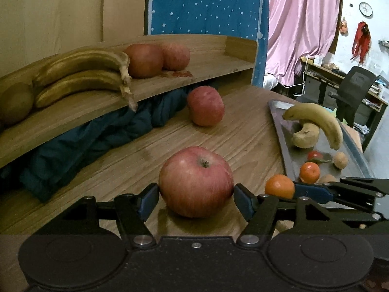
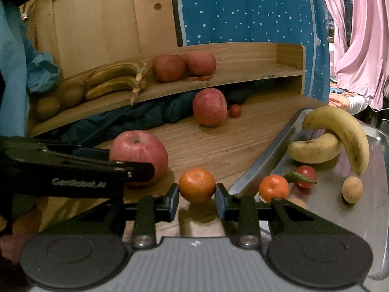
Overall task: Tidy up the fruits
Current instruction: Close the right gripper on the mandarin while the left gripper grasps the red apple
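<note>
Both tongs have a fruit pinched and ready: the left tongs (image 1: 196, 196) are closed on a big red apple (image 1: 196, 181) sitting on the counter (image 1: 243, 131), and the right tongs (image 2: 197, 198) squeeze a small orange (image 2: 197, 185) just beside the metal tray (image 2: 257, 168). The picking-up step looks done. Next, I think, each fruit gets lifted to the wooden shelf (image 1: 170, 85), slowly so nothing rolls away.
</note>
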Demonstrator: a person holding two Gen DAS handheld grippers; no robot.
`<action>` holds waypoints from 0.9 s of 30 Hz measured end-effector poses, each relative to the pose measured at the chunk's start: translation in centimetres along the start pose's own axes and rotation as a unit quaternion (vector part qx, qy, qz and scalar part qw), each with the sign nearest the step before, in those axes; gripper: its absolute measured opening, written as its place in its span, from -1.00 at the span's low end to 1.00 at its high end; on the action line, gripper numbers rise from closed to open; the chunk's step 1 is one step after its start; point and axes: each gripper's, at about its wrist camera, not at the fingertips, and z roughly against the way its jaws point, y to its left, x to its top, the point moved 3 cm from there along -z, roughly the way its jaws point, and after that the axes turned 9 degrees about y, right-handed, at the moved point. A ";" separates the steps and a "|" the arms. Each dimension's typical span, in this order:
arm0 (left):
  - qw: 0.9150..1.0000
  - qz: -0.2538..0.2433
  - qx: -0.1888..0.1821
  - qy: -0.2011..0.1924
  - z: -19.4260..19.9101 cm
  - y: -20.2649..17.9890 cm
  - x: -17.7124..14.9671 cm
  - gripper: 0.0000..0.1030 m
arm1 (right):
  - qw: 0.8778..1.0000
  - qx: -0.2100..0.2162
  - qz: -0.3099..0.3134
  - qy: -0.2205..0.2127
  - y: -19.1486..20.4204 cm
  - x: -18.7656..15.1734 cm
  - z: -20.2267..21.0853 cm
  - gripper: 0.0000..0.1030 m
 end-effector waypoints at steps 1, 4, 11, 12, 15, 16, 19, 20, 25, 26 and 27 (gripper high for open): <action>1.000 -0.001 0.002 -0.001 -0.1 0.0 0.1 0.35 | 1.000 0.002 0.001 0.000 0.1 -0.1 0.0 -0.31; 1.000 -0.005 0.004 -0.001 -0.6 0.0 0.5 0.36 | 1.000 0.006 0.003 0.003 0.4 -0.4 0.1 -0.31; 1.000 -0.006 0.001 0.005 -1.9 0.1 1.0 0.41 | 1.000 0.005 0.009 0.011 0.8 -1.0 -0.1 -0.31; 1.000 -0.007 0.000 0.005 -2.0 0.1 1.1 0.41 | 1.000 0.005 0.008 0.011 0.9 -1.0 -0.1 -0.31; 1.000 -0.007 0.001 0.004 -2.1 0.0 1.1 0.39 | 1.000 0.002 0.005 0.007 1.0 -1.2 -0.1 -0.31; 1.000 -0.008 0.002 0.004 -2.0 0.0 1.1 0.39 | 1.000 0.002 0.004 0.006 1.0 -1.2 -0.1 -0.31; 1.000 -0.013 0.007 0.004 -1.9 -0.2 1.1 0.38 | 1.000 0.005 -0.001 0.002 0.9 -1.4 0.2 -0.30; 1.000 -0.013 0.005 0.004 -1.7 -0.3 1.0 0.38 | 1.000 0.004 -0.002 0.001 0.8 -1.5 0.2 -0.30; 1.000 -0.007 0.002 0.001 -1.0 -0.6 0.3 0.37 | 1.000 0.009 -0.008 0.000 0.4 -1.9 1.0 -0.31; 1.000 -0.007 0.002 0.000 -0.9 -0.6 0.2 0.37 | 1.000 0.009 -0.010 -0.001 0.3 -2.0 1.2 -0.31; 1.000 -0.006 0.002 0.000 -0.7 -0.7 0.0 0.37 | 1.000 0.009 -0.013 -0.001 0.2 -2.1 1.3 -0.31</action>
